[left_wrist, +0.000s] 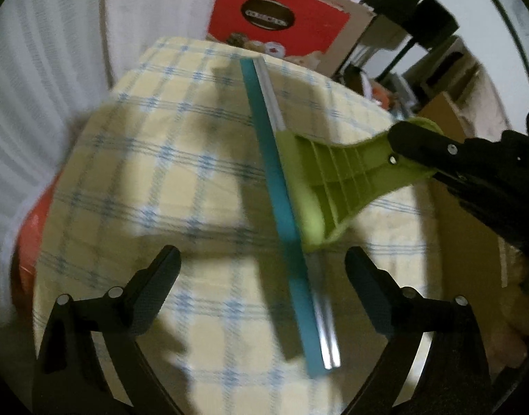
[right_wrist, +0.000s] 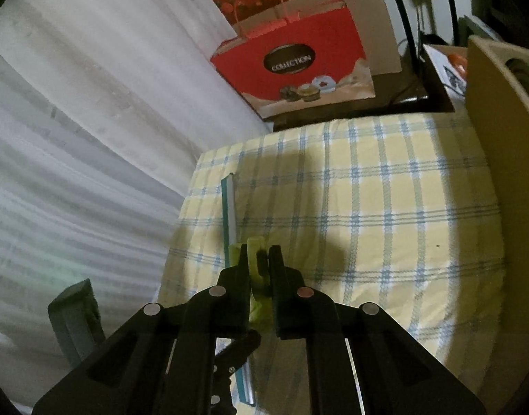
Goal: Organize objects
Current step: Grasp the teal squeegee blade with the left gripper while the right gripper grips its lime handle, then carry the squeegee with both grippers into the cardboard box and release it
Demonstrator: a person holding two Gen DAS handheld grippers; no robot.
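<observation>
A table covered by a yellow cloth with a blue plaid pattern (left_wrist: pixel 167 159) fills most of both views, its far edge meeting a pale pleated curtain (right_wrist: pixel 74 131) on the left. Behind the table stands a red paper bag (right_wrist: pixel 292 65) with an oval "COLLECTION" label and cord handles, backed by cardboard boxes (left_wrist: pixel 447 110) and dark shelving on the right. A tan board (right_wrist: pixel 496 138) rises along the table's right edge in the right wrist view. Above the cloth is the squeegee (left_wrist: pixel 319 180), a lime green ribbed handle that widens into a head carrying a long teal blade with a silvery metal channel beside it; the blade runs diagonally from near the far end of the table toward the left gripper. Whether the blade touches the cloth cannot be told, though its shadow falls close alongside. The right gripper (right_wrist: pixel 259 259) pinches the narrow end of the green handle between its two black fingers, which press against it from both sides; it reaches in from the right in the left wrist view. The left gripper (left_wrist: pixel 261 259) hangs low over the near side of the table with its fingers spread wide, holding nothing, the lower stretch of the blade passing between them.
</observation>
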